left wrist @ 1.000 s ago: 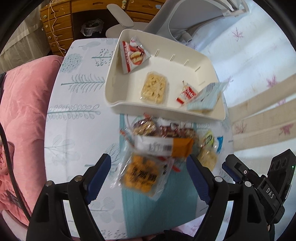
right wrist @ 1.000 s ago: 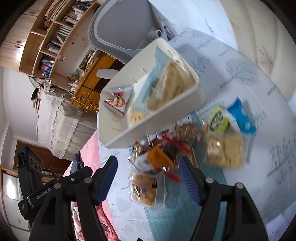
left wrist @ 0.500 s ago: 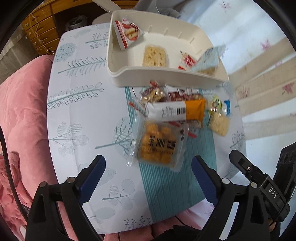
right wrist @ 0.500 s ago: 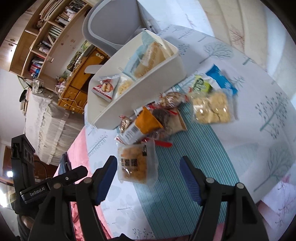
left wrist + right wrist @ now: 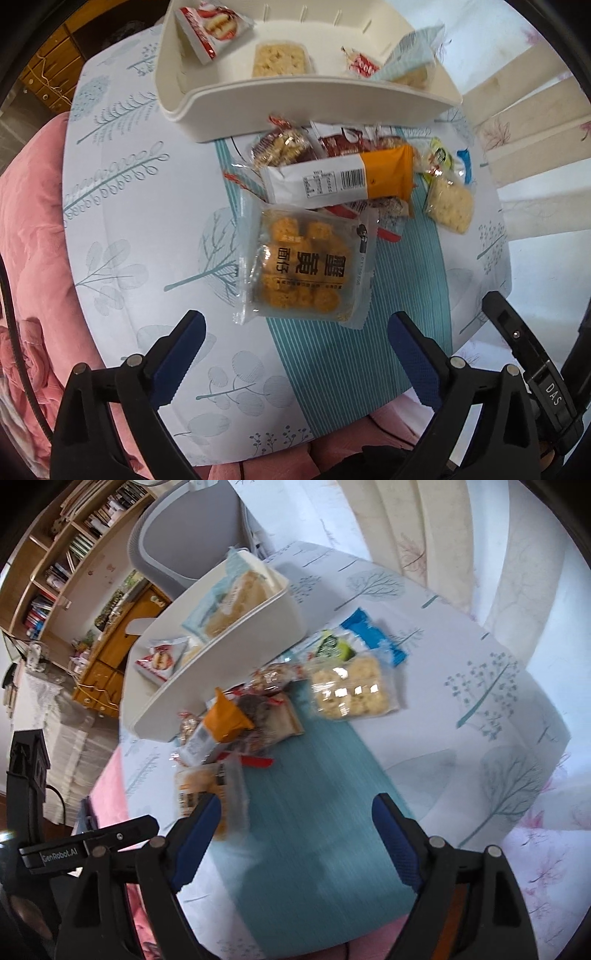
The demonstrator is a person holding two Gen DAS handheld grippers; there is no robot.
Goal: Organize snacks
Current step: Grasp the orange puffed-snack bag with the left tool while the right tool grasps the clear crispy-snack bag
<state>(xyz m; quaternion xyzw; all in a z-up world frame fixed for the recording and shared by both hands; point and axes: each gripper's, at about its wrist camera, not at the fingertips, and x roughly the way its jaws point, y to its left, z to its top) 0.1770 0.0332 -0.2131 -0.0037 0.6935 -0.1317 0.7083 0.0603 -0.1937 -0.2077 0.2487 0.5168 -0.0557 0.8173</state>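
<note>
Now, step: we are lining up on the orange snack bag (image 5: 306,262), loose on the table (image 5: 122,229).
Fingers: left gripper (image 5: 295,354) and right gripper (image 5: 295,843) are both opening, holding nothing.
Next: we are needing a lower reach, then the tray (image 5: 295,99).

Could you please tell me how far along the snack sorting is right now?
Roughly halfway. About four packets already lie in the cream plastic tray. Nothing is held: the left hand-held gripper hangs, jaws opening, before the clear packet of orange puffs. The remaining pile, including the white-and-orange wrapper, waits on the table.

Bookshelf (image 5: 55,565), grey chair (image 5: 177,542), wooden drawers (image 5: 107,672)
</note>
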